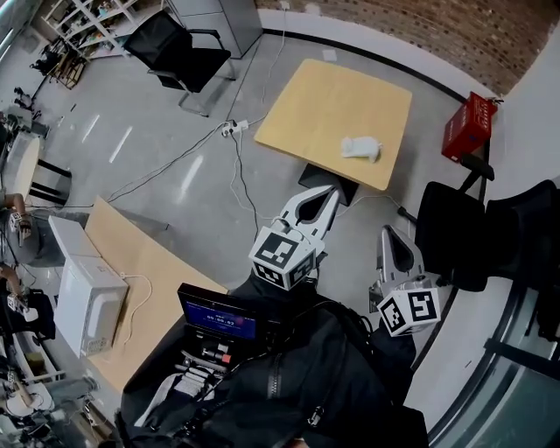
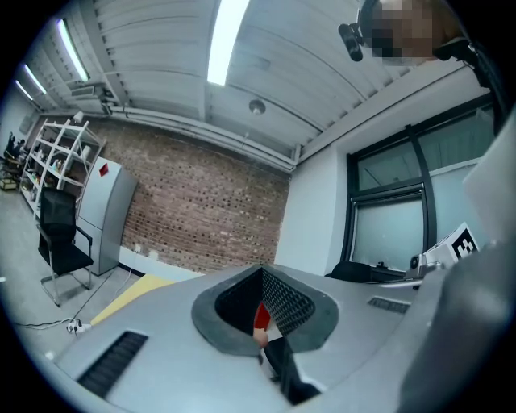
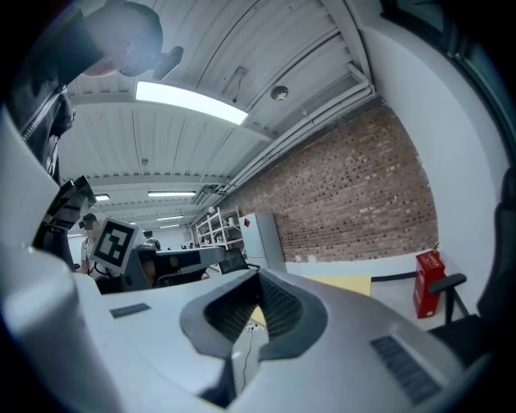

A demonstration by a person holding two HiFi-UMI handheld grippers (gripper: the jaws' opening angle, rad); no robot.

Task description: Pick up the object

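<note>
A small crumpled white object [image 1: 360, 147] lies on a square light-wood table [image 1: 306, 105] across the floor, near the table's right side. Both grippers hang in the air well short of that table, with nothing in them. My left gripper [image 1: 331, 190] points toward the table's near edge, its jaws shut tip to tip. My right gripper [image 1: 386, 231] is lower and to the right, also shut. In the left gripper view the table [image 2: 133, 292] shows as a yellow strip at lower left. In the right gripper view the table [image 3: 347, 284] lies beyond the shut jaws.
A red crate [image 1: 468, 125] stands right of the table, with a black chair [image 1: 455, 232] in front of it. Another black chair [image 1: 179, 48] and a grey cabinet [image 1: 219, 17] are at the back left. Cables [image 1: 232, 129] cross the floor. A near table [image 1: 140, 262] carries a white appliance [image 1: 87, 302].
</note>
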